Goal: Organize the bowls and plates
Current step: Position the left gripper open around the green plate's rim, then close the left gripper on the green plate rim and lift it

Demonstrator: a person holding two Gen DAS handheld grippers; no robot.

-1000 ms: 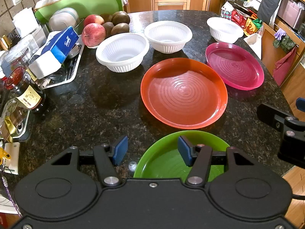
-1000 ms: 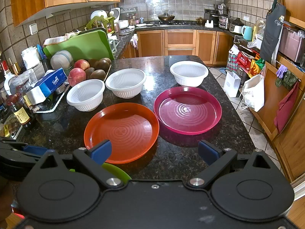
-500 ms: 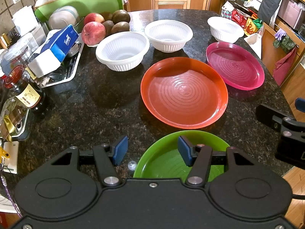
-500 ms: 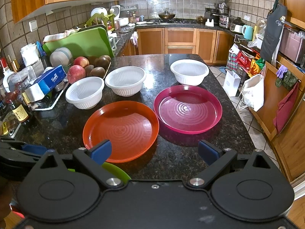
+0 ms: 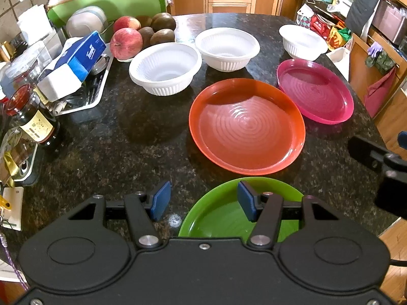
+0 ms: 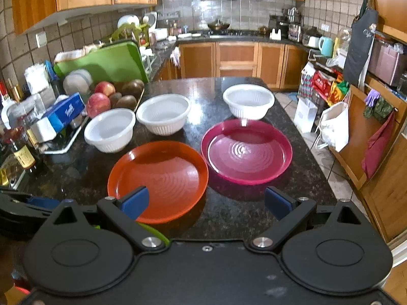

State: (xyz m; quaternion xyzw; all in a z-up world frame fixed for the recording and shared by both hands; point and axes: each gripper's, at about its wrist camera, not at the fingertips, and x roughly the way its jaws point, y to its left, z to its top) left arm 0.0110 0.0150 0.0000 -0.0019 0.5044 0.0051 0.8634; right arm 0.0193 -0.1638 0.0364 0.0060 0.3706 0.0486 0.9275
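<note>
Just under the left hand-held gripper (image 5: 202, 201) lies a green plate (image 5: 223, 216), flat on the dark speckled counter (image 5: 114, 139). Ahead of it an orange plate (image 5: 246, 127) with ringed base rests flat, and a magenta plate (image 5: 315, 91) sits just beyond to its right. Farther ahead stand three white ribbed bowls, upright and empty: left bowl (image 5: 165, 68), middle bowl (image 5: 227, 48), far right bowl (image 5: 302, 42).

A home kitchen: wooden cabinets (image 6: 236, 58), stove (image 6: 218, 31), granite island (image 6: 229, 211).
</note>
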